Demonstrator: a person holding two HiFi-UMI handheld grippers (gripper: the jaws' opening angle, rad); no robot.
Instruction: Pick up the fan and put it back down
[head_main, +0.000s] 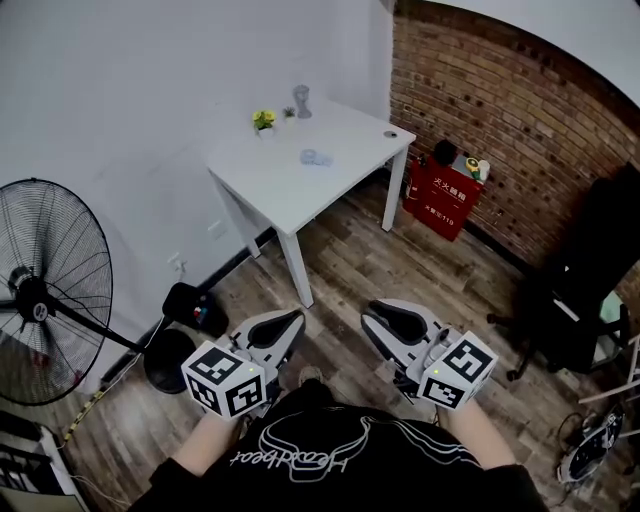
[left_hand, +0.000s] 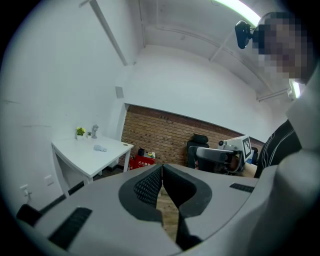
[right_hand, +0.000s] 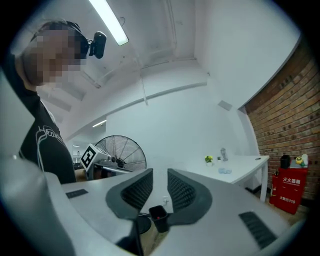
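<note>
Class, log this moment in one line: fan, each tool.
fan: upright, not held | left tool: shut, empty | right tool: slightly open, empty

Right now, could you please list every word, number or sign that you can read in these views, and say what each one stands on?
"灭火器箱" with "火警119" below it: white print on the front of the red fire extinguisher box.
"Headbeat", as far as it can be made out: white script on the person's black shirt, upside down in the head view; the last letters are uncertain.
Nothing else is legible; in the left gripper view the box's print is too small to read.
</note>
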